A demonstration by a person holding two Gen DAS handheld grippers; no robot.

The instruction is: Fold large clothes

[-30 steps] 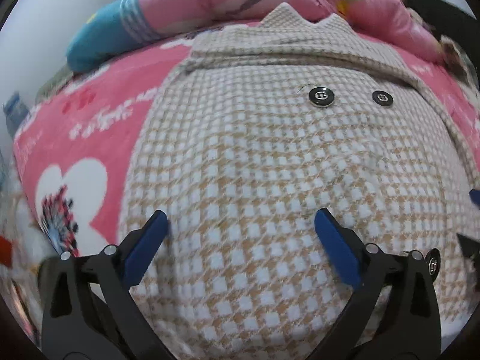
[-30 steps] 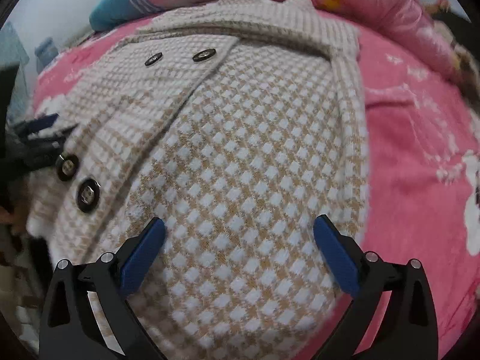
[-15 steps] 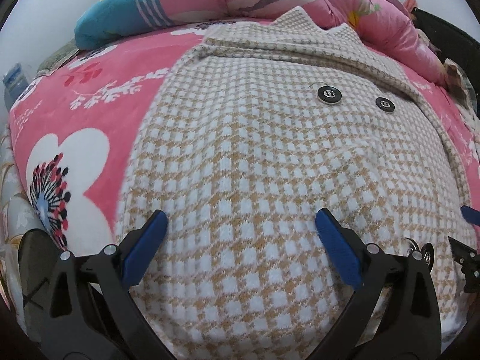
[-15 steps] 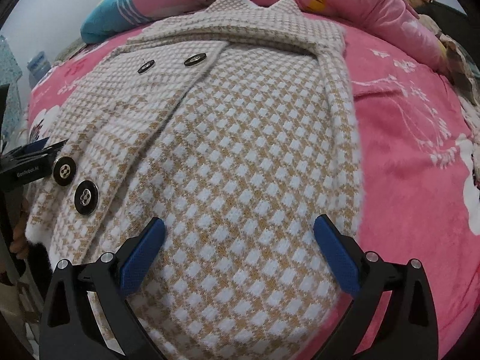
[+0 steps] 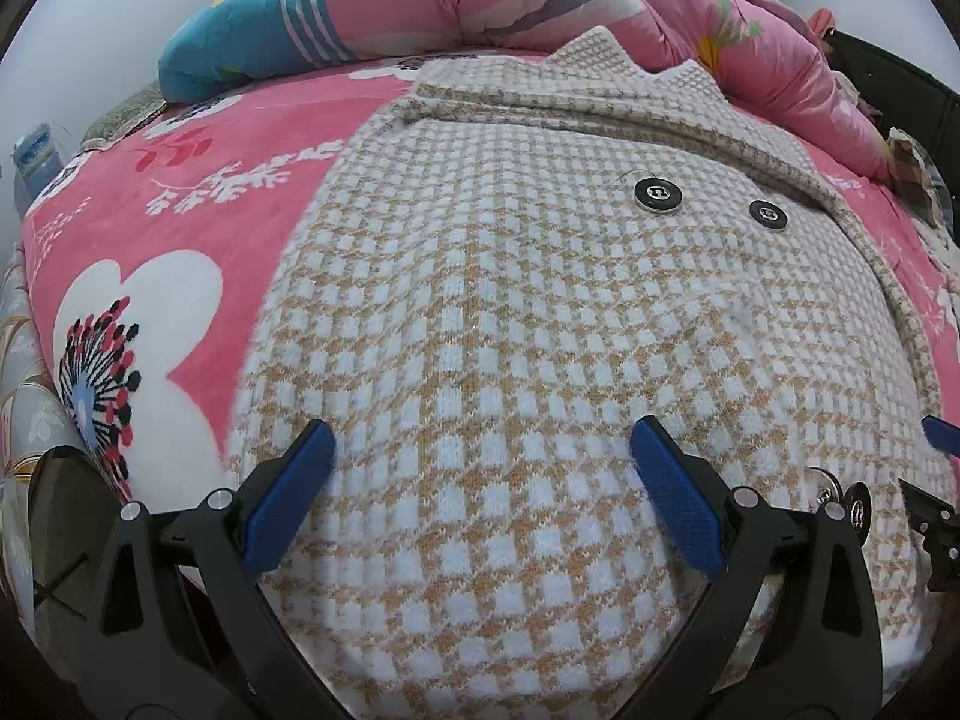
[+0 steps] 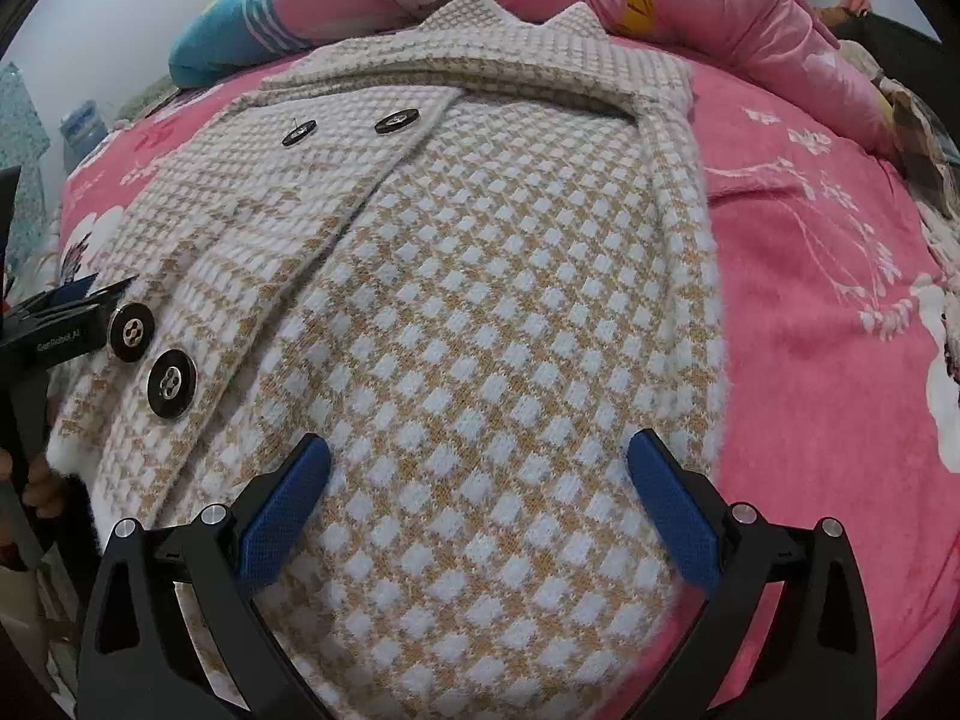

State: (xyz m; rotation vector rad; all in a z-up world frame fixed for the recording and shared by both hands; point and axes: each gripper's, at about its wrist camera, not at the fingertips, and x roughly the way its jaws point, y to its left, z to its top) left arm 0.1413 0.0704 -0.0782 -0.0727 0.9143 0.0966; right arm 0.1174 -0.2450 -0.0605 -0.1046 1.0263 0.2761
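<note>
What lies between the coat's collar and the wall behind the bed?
A bunched pink quilt with a blue end lies behind the coat collar; the collar's points rest against it. Both wrist views show this.

The room is evenly and softly lit, bright enough that colours read clean, with no hard shadows anywhere. Only a thin dark line sits under the folded lapel of the coat [image 6: 480, 276] at the far side. Its black buttons [image 6: 171, 384] catch small glints. Both views bulge like a fishbowl, bending the bed [image 5: 180, 228] toward black corners. The near hem in the right view is slightly smeared; elsewhere the weave is crisp.
</note>
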